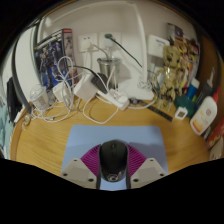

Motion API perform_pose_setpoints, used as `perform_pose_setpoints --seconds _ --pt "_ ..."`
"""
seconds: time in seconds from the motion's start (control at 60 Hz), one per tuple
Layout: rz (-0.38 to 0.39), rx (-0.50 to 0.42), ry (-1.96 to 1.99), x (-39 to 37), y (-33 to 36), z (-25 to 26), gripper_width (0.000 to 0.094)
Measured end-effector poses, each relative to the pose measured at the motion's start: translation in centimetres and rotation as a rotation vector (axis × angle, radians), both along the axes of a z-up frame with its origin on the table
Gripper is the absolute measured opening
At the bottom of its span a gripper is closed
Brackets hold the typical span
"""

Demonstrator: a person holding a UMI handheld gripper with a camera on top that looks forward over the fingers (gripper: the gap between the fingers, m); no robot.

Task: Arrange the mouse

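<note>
Black mouse [113,160] sits between gripper [113,168] fingers, pink pads [92,163] close at both flanks; cannot tell if they press it. Mouse rests at near edge of blue mouse pad [110,137] on wooden desk [45,140]. White cables [85,95] tangled along desk's far edge.

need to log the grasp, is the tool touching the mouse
Touching. The gripper view shows the mouse between the two pink pads, both pressed against its sides with no gap, above the blue mouse pad.
</note>
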State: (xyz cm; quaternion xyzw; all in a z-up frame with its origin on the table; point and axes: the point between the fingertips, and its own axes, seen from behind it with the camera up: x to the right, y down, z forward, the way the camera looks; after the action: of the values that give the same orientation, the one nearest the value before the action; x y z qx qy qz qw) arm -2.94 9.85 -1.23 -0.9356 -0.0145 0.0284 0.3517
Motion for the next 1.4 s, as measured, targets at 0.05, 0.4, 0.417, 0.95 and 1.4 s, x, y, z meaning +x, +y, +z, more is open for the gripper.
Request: perform_pose_setpoints --seconds 0.05,0.4,0.417,0.95,1.4 --pt "-0.011 0.01 0.017 0.0 -0.1 0.0 0.0359" --pt "-0.012 0.01 -0.043 0.7 -1.6 1.3 0.0844" --pt "-0.017 0.011 -0.043 0.7 -1.9 1.6 0.0844" --pt "-0.112 0.196 -0.034 0.3 -16.6 24.6 0.0845" --pt "-0.101 0.291 -0.039 -1.6 -23.7 31.1 0.0843"
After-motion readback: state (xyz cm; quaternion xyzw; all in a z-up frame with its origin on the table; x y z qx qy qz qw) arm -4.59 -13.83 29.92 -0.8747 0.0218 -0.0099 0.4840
